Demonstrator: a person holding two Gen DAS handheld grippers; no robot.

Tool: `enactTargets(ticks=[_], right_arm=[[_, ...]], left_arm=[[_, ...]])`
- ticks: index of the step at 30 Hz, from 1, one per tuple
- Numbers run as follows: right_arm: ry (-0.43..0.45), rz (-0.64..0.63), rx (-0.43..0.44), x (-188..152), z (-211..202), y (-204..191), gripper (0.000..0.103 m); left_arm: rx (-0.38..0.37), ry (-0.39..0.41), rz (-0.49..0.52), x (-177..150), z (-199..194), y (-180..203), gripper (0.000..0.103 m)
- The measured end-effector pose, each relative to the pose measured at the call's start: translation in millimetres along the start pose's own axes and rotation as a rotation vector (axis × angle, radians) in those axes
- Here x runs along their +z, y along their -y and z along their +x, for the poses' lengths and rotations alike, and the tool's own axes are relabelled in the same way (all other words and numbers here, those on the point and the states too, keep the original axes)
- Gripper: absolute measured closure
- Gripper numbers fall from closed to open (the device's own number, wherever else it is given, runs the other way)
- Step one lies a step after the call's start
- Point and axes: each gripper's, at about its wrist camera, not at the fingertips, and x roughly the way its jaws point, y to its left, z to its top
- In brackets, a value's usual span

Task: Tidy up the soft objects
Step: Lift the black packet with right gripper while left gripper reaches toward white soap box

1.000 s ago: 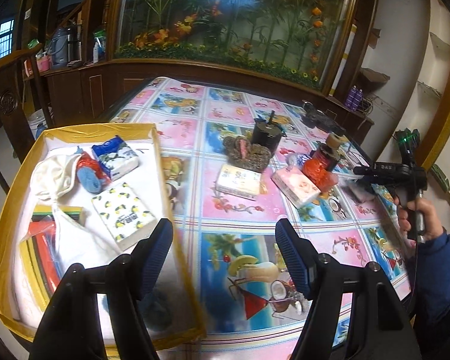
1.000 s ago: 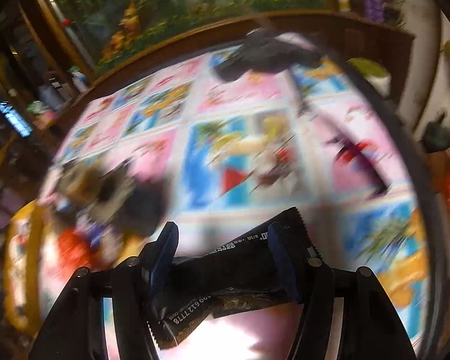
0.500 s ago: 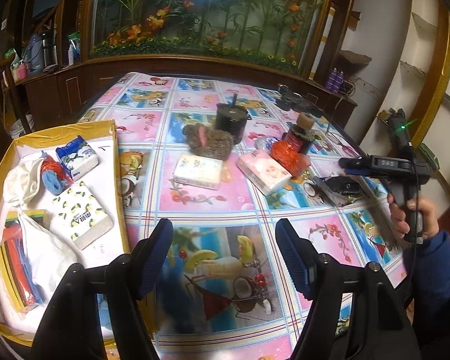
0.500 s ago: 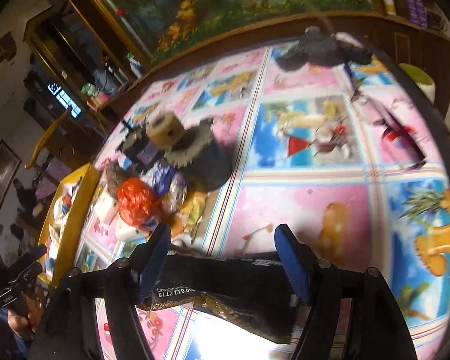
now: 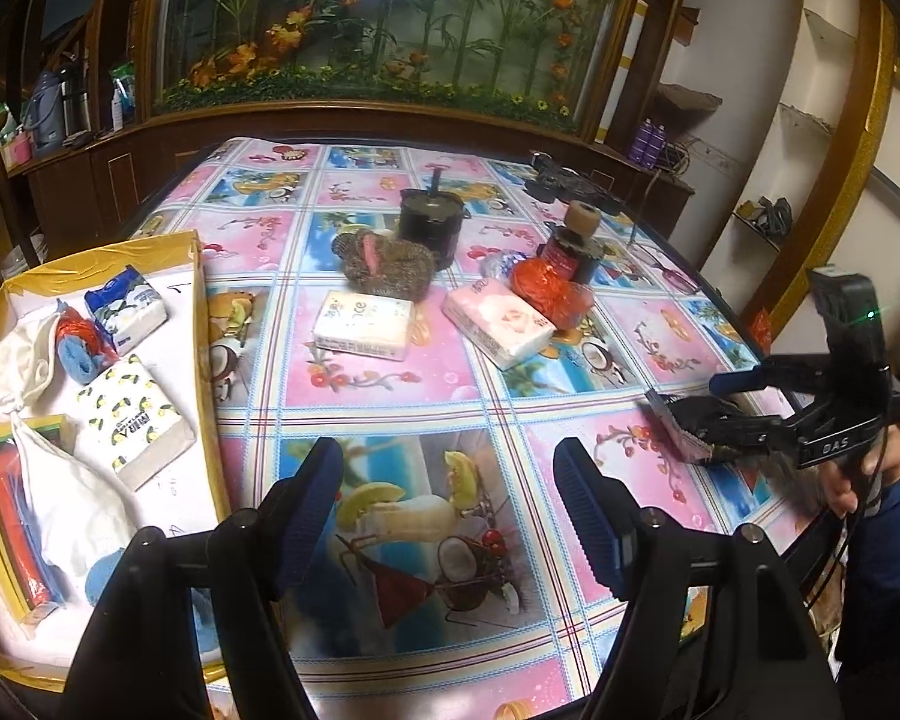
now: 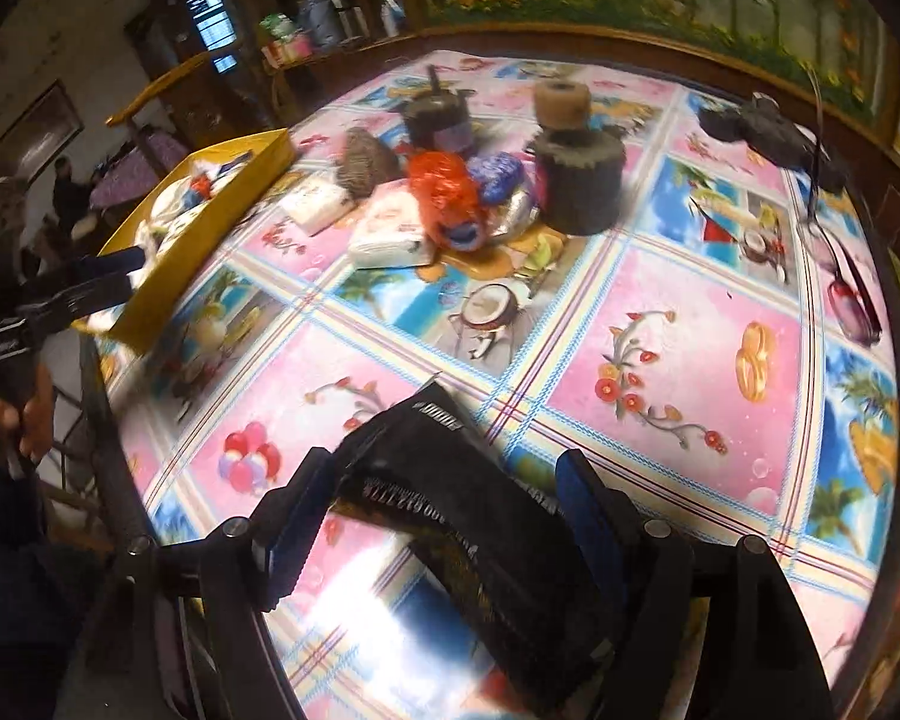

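My right gripper (image 6: 444, 480) hovers over the near right part of the table, jaws opening. A black foil packet (image 6: 450, 516) lies slanted and loose between its fingers. The left wrist view shows this gripper (image 5: 720, 405) with its upper finger clear of the packet (image 5: 684, 429). My left gripper (image 5: 447, 468) stands open and empty above the tablecloth, beside the yellow box (image 5: 201, 324). A white tissue pack (image 5: 360, 333), a pink tissue pack (image 5: 498, 324) and a red mesh bundle (image 5: 546, 291) lie mid-table.
The yellow box holds a blue tissue pack (image 5: 126, 306), a lemon-print pack (image 5: 135, 420) and a white cloth bag (image 5: 60, 480). A woven scrubber (image 5: 387, 264), a black pot (image 5: 432, 222) and a black cylinder with a tan roll (image 5: 573, 237) stand behind the packs.
The right gripper swung across the table and rolled, its jaws widened, and the black packet now lies slanted and loose between them. The left gripper shifted right, away from the box.
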Motion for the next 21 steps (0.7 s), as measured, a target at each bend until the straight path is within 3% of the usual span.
enactTargets(ticks=[5, 8, 10, 12, 15, 18, 21], right_arm=[[-0.07, -0.155, -0.066, -3.3, 5.6, -8.8, 0.021], [-0.127, -0.18, -0.028, -2.2, 27.6, -1.6, 0.024], [-0.135, -0.196, -0.063, -1.8, 37.1, -3.5, 0.044], [-0.13, -0.15, -0.045, 5.1, 35.6, -4.2, 0.054], [-0.037, -0.03, -0.08, 24.4, 31.5, -1.2, 0.056], [0.098, 0.202, -0.04, 49.6, 19.8, 21.6, 0.056], [0.257, 0.338, -0.029, 67.6, 10.1, 45.8, 0.056]], left_arm=[[-0.007, -0.002, 0.003, -1.5, -0.2, 1.1, 0.031], [-0.023, -0.014, -0.004, -2.8, 2.1, 1.5, 0.031], [-0.023, -0.023, -0.001, -3.4, 3.9, 2.8, 0.031], [-0.03, -0.04, -0.006, -2.0, 7.7, 2.2, 0.026], [-0.049, -0.061, -0.05, 6.2, 18.2, -1.8, 0.021], [-0.04, -0.083, -0.079, 20.9, 34.1, -2.0, 0.021], [0.044, -0.109, -0.068, 39.2, 56.0, -1.6, 0.021]])
